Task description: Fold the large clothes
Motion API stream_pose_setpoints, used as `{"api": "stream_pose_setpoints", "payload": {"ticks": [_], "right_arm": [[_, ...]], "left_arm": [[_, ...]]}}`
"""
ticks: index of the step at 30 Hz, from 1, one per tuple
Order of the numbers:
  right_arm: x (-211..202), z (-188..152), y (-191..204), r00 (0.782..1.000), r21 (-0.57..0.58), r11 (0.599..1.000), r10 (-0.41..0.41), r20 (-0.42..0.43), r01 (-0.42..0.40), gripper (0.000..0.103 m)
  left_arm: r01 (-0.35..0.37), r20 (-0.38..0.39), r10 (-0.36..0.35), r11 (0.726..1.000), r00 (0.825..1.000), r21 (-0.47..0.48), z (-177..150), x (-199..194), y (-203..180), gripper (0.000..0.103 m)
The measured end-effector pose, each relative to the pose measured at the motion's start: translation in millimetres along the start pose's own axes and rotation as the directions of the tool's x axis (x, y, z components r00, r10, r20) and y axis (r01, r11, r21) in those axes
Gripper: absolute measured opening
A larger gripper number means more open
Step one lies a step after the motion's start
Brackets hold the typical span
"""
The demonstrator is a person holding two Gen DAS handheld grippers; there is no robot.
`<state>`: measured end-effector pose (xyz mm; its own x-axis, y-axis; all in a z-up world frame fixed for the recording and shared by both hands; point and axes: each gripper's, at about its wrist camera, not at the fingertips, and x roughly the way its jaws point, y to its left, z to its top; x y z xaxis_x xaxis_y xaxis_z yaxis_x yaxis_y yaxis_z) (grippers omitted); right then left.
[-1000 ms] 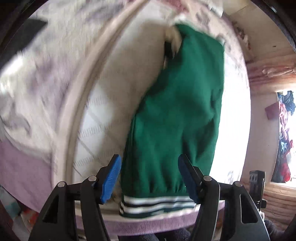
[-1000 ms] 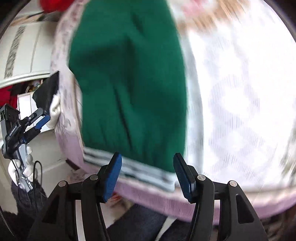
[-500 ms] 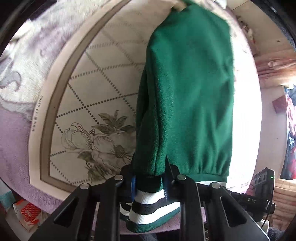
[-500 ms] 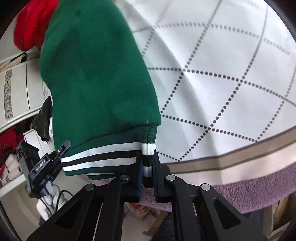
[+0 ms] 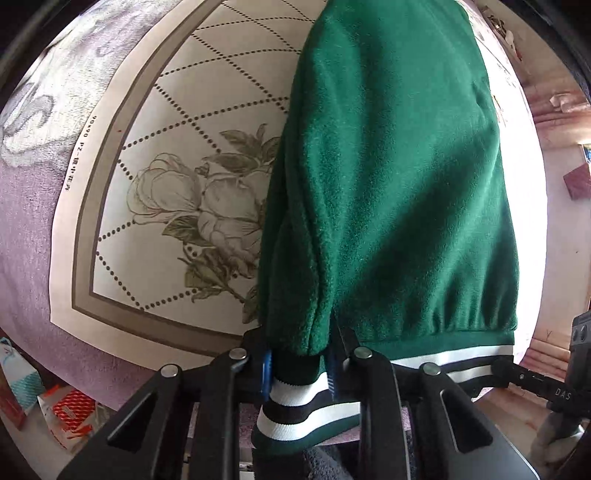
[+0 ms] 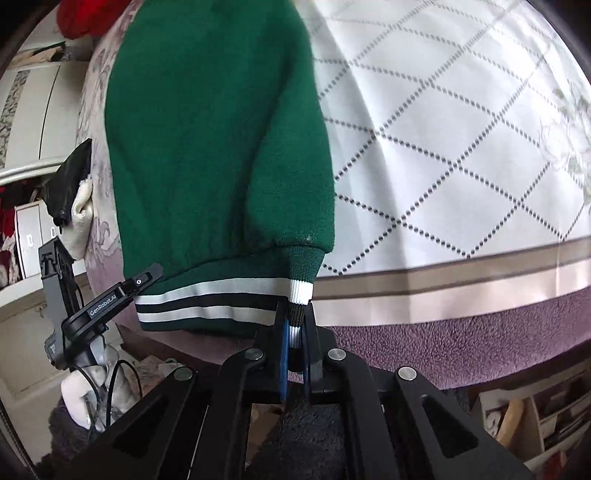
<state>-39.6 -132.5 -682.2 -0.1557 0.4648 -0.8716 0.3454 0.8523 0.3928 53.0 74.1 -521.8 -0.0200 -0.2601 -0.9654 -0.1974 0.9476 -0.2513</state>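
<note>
A green fleece jacket (image 5: 399,184) with a white and black striped hem lies lengthwise on the bed, hem toward me. My left gripper (image 5: 300,369) is shut on the left corner of the striped hem (image 5: 306,398). My right gripper (image 6: 294,332) is shut on the right corner of the hem (image 6: 298,295). The jacket also shows in the right wrist view (image 6: 214,129). Each view shows the other gripper at the far hem corner: the right one (image 5: 546,384) and the left one (image 6: 107,299).
The jacket rests on a white cloth (image 6: 461,129) with a dotted diamond pattern, flower print (image 5: 207,210) and tan border, over a purple blanket (image 6: 443,332). A red garment (image 6: 85,18) lies at the far end. Shelves (image 6: 535,417) stand below right.
Both grippers moved in from open above the hem and closed on its two corners. Since half a second ago they hold on with little movement.
</note>
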Motion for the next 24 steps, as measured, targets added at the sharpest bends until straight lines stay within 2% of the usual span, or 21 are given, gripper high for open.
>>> {"api": "stream_pose_setpoints", "payload": {"ticks": [2,4,6,8,10,12,14,16,17,18,19,22,24], "right_arm": [[15.2,2.6,0.3,0.997,-0.042,0.996,-0.076,-0.027,0.075,0.006],[37.0,8.8,13.4,0.991,-0.066,0.992,-0.11,-0.077,0.105,0.009],[44.3,17.0,2.7,0.992,0.033,0.998,-0.05,-0.118,0.054,0.013],[45.5,23.2,-12.9,0.991,0.116,0.993,0.032,-0.13,-0.017,0.023],[42.6,26.0,-27.5,0.986,0.19,0.977,0.119,-0.114,-0.096,0.031],[42.9,27.6,-35.9,0.979,0.234,0.963,0.165,-0.117,-0.135,0.033],[41.4,29.6,-39.7,0.977,0.23,0.963,0.171,-0.127,-0.139,0.033],[43.2,32.5,-36.1,0.978,0.196,0.973,0.153,-0.14,-0.124,0.033],[39.9,33.4,-35.3,0.984,0.183,0.978,0.129,-0.123,-0.105,0.028],[40.4,32.4,-23.2,0.989,0.177,0.98,0.114,-0.093,-0.096,0.013],[37.4,30.3,-15.0,0.993,0.175,0.981,0.098,-0.068,-0.085,0.008],[15.2,22.2,-5.2,0.997,0.139,0.987,0.074,0.002,-0.074,0.006],[7.0,8.6,0.8,0.996,0.117,0.989,0.089,0.032,-0.092,0.006]], "left_arm": [[0.003,-0.013,-0.003,1.0,1.0,-0.012,3.9,3.1,3.0,0.025],[0.051,-0.049,-0.054,0.997,0.997,-0.066,7.8,-1.7,7.1,0.025],[0.138,-0.08,-0.148,0.983,0.986,-0.121,16.1,-8.3,11.6,0.029],[0.208,-0.073,-0.221,0.967,0.973,-0.147,19.9,-15.3,18.3,0.029],[0.225,-0.076,-0.239,0.961,0.968,-0.158,17.0,-21.1,29.5,0.029],[0.241,-0.086,-0.26,0.953,0.962,-0.184,13.6,-23.2,35.5,0.029],[0.254,-0.092,-0.276,0.947,0.957,-0.197,7.4,-25.3,38.1,0.029],[0.222,-0.089,-0.24,0.959,0.967,-0.176,-5.9,-26.2,37.1,0.029],[0.191,-0.075,-0.204,0.969,0.976,-0.158,-11.6,-29.7,36.5,0.027],[0.187,-0.054,-0.197,0.971,0.979,-0.149,-19.7,-33.8,35.5,0.015],[0.198,-0.032,-0.205,0.969,0.978,-0.145,-28.0,-36.4,26.8,0.011],[0.24,0.017,-0.239,0.967,0.971,-0.083,-37.4,-58.5,1.1,0.007],[0.317,0.044,-0.314,0.945,0.948,-0.077,-37.4,-69.7,-14.4,0.007]]}}
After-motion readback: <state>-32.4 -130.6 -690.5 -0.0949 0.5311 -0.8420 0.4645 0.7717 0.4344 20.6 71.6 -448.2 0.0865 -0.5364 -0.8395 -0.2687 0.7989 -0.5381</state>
